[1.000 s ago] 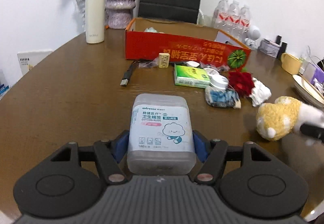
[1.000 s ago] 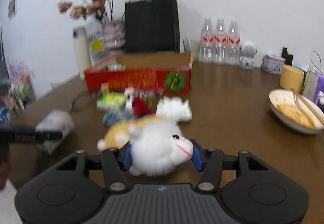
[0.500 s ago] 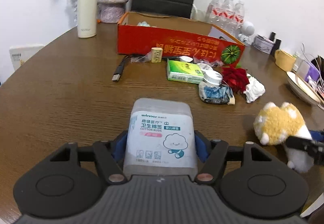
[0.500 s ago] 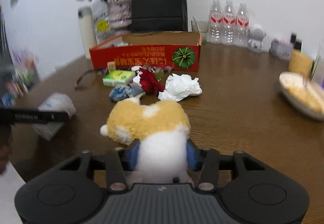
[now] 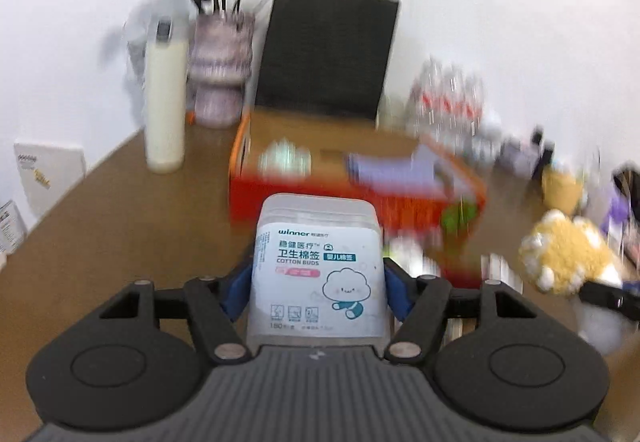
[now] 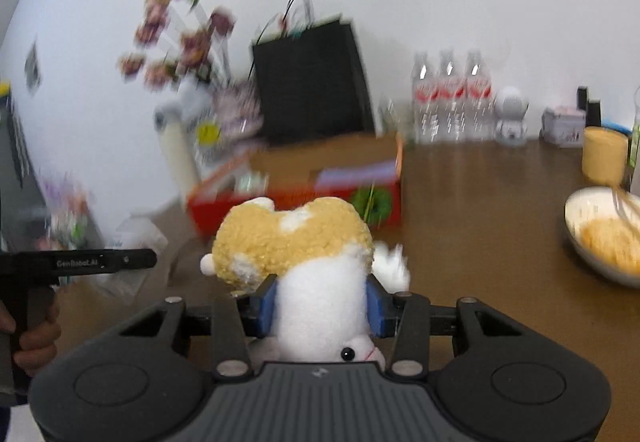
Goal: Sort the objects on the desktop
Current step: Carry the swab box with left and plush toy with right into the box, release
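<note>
Your left gripper (image 5: 318,282) is clamped on the cotton buds box (image 5: 318,266) — both blue pads press its sides, label facing up, box pointing forward along the fingers. It sits clear of the brown table (image 5: 120,226), in front of the red cardboard box (image 5: 320,202). That box is blurred; something pale green and something lilac lie inside it, but you can't tell what they are.

Your right gripper (image 6: 320,306) has the plush toy (image 6: 296,242) between its pads, jaws closing and squeezing the white part narrow. The yellow end sticks out ahead of the fingers; a black bead eye shows just at the gripper body. In the left view the same plush (image 5: 568,250) hangs to the right, above the table.

Behind the red cardboard box (image 6: 296,198): black paper bag (image 5: 328,50), vase of dried flowers (image 5: 220,70), cream thermos (image 5: 165,102) left of the vase, water bottles (image 6: 452,98) to the right. A bowl (image 6: 600,238) with yellowish food sits at the table's right side, a yellow cup (image 6: 604,154) behind it.

In the right view your left-hand tool shows at the left edge, a hand (image 6: 36,338) wrapped on its grip. Small clutter in front of the red box is too smeared to name.
</note>
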